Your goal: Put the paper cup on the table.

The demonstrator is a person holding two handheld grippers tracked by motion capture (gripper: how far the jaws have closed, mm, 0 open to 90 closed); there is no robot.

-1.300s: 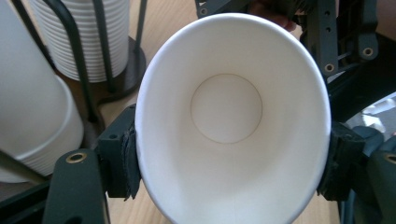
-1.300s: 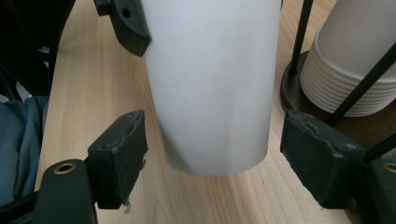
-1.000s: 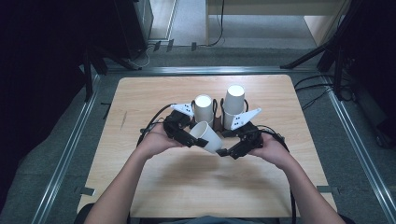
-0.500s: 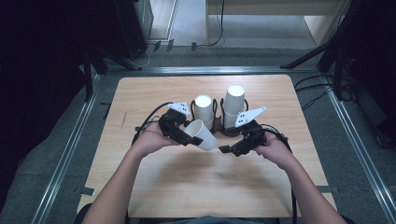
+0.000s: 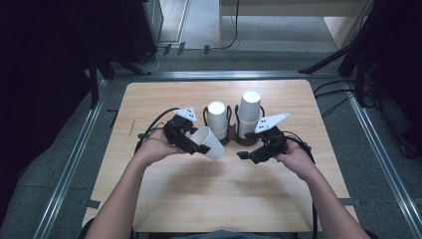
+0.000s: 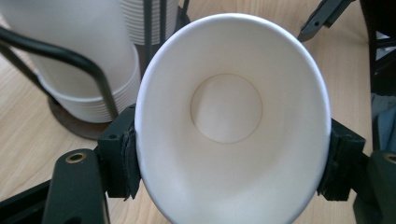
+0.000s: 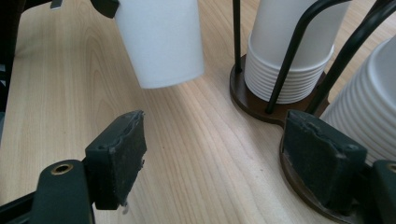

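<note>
A white paper cup (image 5: 209, 142) hangs tilted above the wooden table (image 5: 164, 99), with my left gripper (image 5: 201, 146) shut on it. In the left gripper view the cup (image 6: 229, 121) shows its open mouth and its rim is squeezed oval between the two pads (image 6: 122, 156). My right gripper (image 5: 245, 155) is open and holds nothing, a short way right of the cup. Its view looks past its spread jaws (image 7: 219, 156) to the cup's outside wall (image 7: 161, 42) up ahead. Two stacks of white cups (image 5: 217, 119) (image 5: 249, 112) stand upside down in a dark wire holder (image 5: 233, 140).
The holder's round brown base (image 7: 254, 105) and black wire uprights (image 7: 292, 60) sit close to my right gripper's right jaw. Bare table lies in front of both hands. Metal rails (image 5: 69, 164) run along the table's sides, with dark floor and cables behind.
My left gripper has carried the cup a little to the left, and the gap between the cup and my right gripper has widened.
</note>
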